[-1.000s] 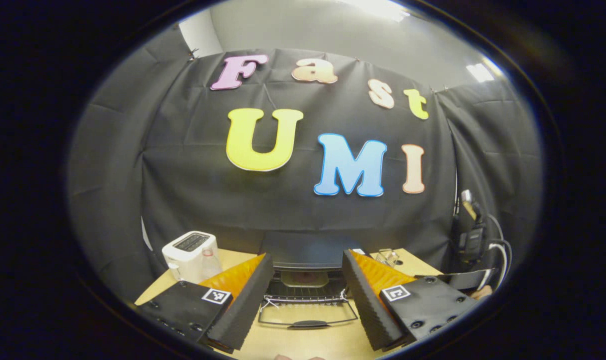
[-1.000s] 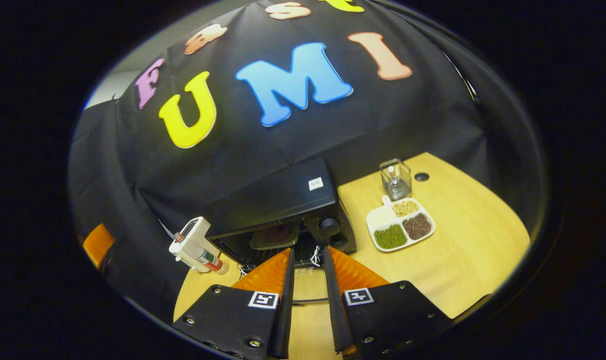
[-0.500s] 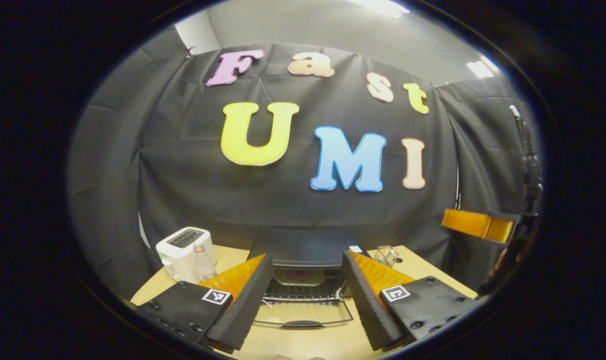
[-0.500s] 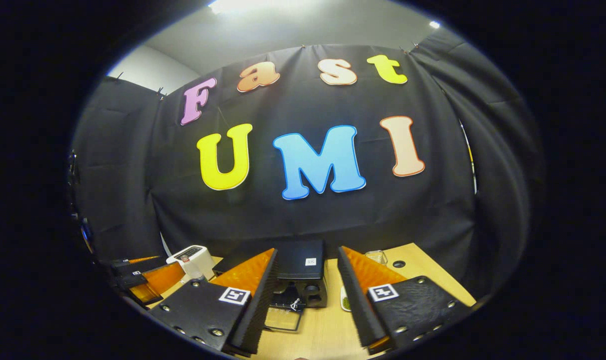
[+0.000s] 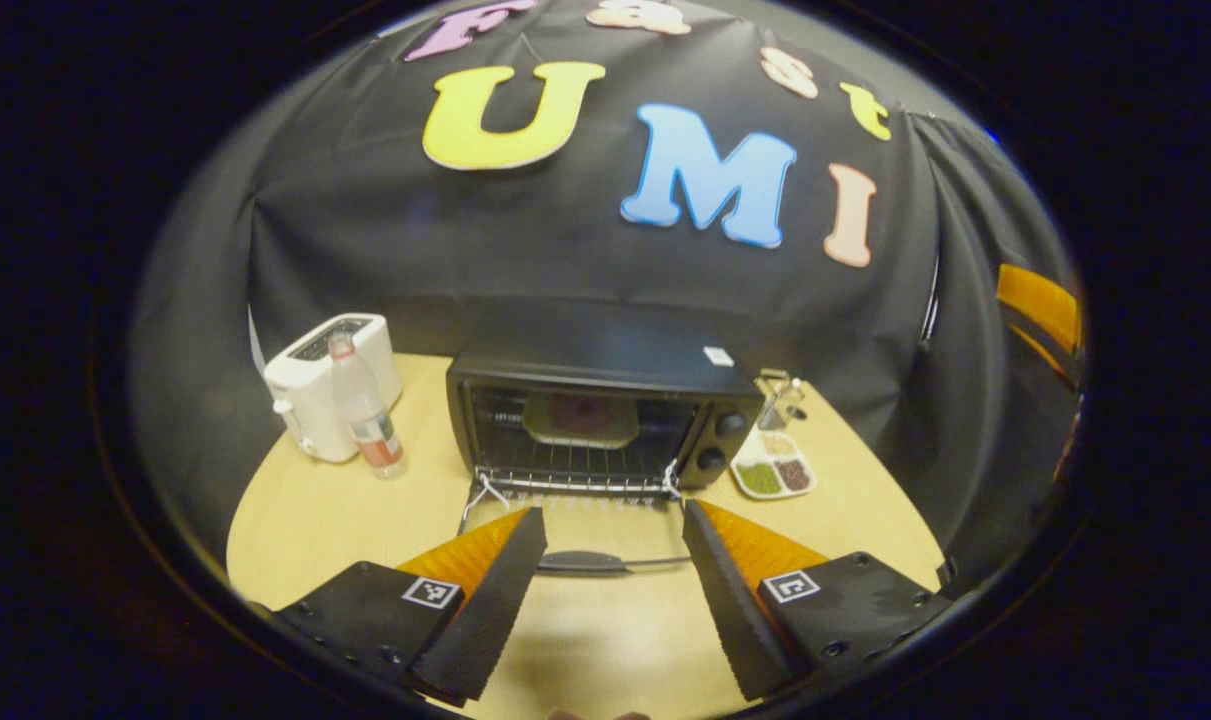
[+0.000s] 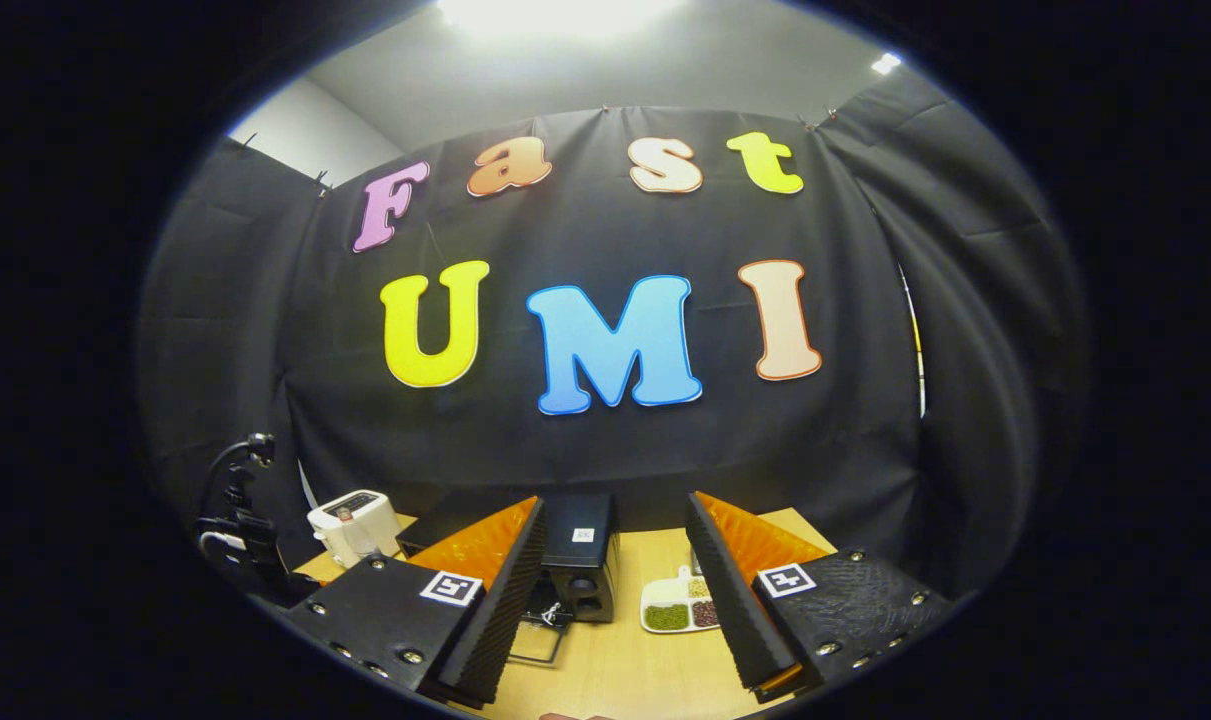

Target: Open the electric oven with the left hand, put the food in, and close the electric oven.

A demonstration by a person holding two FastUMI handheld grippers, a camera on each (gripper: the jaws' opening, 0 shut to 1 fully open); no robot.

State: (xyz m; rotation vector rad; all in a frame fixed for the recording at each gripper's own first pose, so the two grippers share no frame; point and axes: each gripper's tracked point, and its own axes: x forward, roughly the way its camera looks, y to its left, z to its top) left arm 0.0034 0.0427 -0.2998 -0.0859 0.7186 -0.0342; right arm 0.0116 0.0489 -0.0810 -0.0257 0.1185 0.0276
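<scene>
From the left gripper view, the left gripper (image 5: 613, 535) now tips down toward the bench (image 5: 305, 515), fingers spread wide and empty. The electric oven (image 5: 595, 410) stands open, its door (image 5: 575, 535) flat, handle between the fingers; the food (image 5: 580, 418) sits on the rack inside. Only closing looks left.

From the right gripper view, the right gripper (image 6: 615, 560) has pulled back and levelled, fingers wide, holding nothing, the oven (image 6: 575, 555) well ahead.

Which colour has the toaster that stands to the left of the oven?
White. The toaster shows best in the left gripper view.
</scene>
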